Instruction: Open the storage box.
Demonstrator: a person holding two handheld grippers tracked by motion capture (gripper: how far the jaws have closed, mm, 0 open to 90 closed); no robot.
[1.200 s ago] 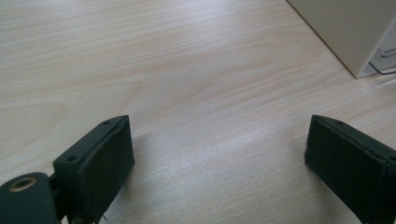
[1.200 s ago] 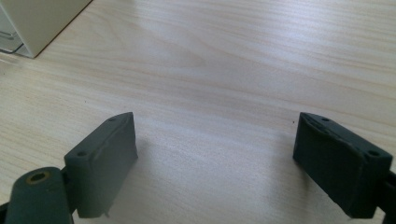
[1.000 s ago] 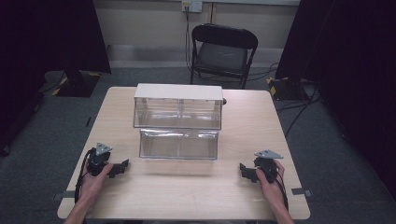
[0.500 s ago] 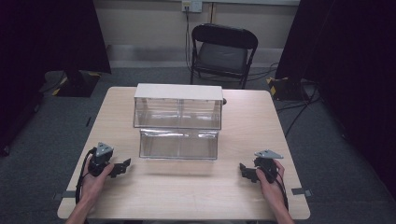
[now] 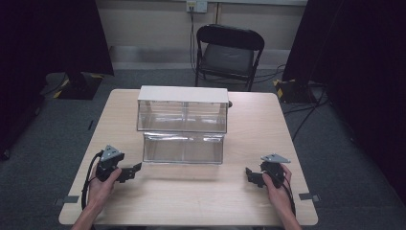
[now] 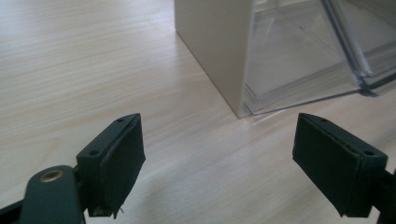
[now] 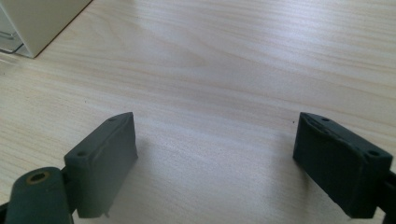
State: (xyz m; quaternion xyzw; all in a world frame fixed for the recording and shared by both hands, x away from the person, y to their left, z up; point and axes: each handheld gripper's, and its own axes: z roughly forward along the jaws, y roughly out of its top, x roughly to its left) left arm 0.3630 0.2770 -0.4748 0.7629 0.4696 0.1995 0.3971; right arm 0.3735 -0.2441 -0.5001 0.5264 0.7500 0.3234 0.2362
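L tool (image 5: 135,168) and R tool (image 5: 250,174) both sit released w/ jaws spread wide, nothing between them, each held by a hand low over the wood counter (image 5: 201,201). The clear drawer unit (image 5: 182,109) w/ beige casing stands ahead of and between both tools, its lower drawer (image 5: 184,148) pulled out toward them. L tool's jaws point at the unit's near corner (image 6: 240,112); a corner of it sits far off R tool's left jaw.
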